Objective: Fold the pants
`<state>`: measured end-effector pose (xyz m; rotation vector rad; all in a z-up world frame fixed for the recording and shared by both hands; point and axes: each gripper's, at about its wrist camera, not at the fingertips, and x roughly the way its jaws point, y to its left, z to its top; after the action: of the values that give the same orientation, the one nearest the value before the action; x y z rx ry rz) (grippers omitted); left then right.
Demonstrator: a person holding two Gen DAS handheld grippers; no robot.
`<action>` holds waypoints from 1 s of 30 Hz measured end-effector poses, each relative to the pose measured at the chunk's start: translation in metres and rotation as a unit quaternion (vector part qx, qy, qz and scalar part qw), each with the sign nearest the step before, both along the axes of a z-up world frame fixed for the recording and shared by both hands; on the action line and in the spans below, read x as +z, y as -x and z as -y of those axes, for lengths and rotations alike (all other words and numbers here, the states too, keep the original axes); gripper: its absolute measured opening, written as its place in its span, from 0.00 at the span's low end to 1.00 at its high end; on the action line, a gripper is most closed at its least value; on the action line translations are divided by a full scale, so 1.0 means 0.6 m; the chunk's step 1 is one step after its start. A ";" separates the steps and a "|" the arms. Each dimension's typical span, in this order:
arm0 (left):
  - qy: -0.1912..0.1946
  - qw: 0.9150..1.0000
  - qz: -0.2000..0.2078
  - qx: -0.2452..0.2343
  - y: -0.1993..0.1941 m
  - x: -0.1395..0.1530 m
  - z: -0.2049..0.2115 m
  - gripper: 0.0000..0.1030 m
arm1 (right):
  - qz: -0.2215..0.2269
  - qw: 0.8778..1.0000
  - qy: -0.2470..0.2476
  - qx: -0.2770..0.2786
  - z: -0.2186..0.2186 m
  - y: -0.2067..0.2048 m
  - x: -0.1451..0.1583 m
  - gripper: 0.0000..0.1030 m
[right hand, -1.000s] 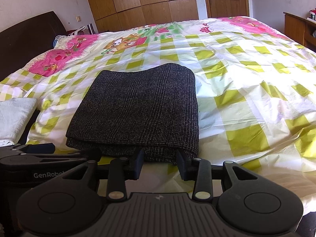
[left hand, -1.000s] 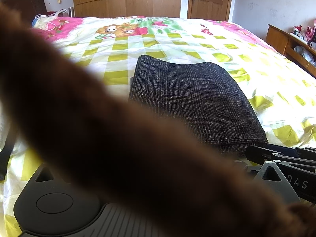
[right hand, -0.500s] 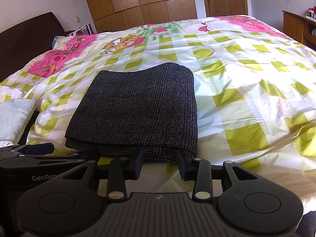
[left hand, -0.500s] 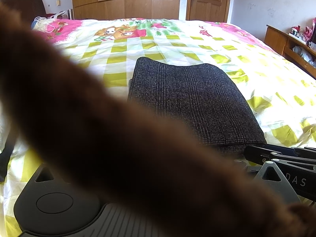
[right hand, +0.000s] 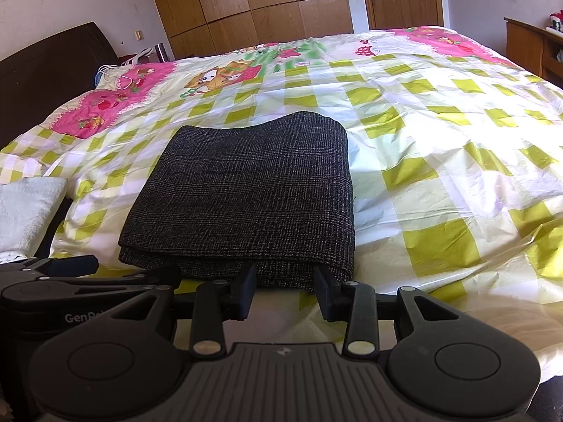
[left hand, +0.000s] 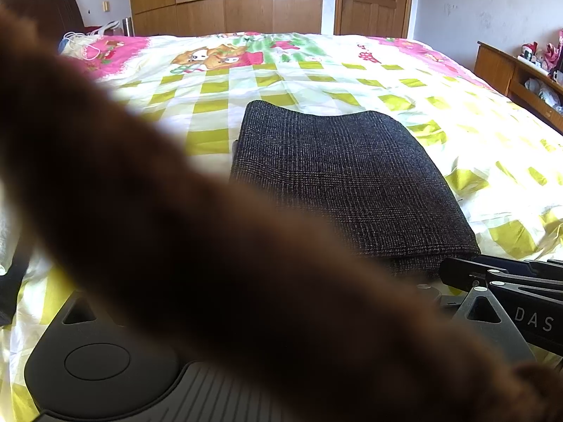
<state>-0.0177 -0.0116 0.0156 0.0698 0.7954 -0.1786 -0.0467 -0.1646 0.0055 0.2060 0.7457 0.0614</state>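
Change: none visible since a second ago; folded pants unmoved on checked bedspread.
Right gripper: fingers parted, empty, level, just short of pants' near edge.
Left gripper: at 9 o'clock, opening impossible to judge; own view masked by brown blur.

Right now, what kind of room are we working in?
A bedroom, most likely: the folded pants lie on a bed with a checked cover, a dark headboard at one end and a wooden wardrobe behind.
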 end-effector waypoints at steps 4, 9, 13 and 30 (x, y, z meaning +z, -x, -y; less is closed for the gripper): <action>-0.002 1.000 0.001 0.001 0.000 0.000 -0.001 1.00 | 0.000 1.000 0.000 0.000 0.000 0.000 0.000 0.49; -0.004 1.000 0.002 0.001 0.001 0.000 0.000 1.00 | -0.001 1.000 -0.001 0.000 0.000 0.000 -0.001 0.49; -0.004 1.000 0.002 0.001 0.001 0.000 0.000 1.00 | -0.002 1.000 -0.001 0.001 0.000 0.000 -0.002 0.49; -0.005 1.000 0.000 0.002 0.001 -0.001 -0.001 1.00 | -0.003 1.000 -0.002 0.001 0.000 0.000 -0.004 0.49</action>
<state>-0.0184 -0.0112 0.0149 0.0773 0.7964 -0.1718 -0.0467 -0.1645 0.0033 0.2085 0.7526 0.0642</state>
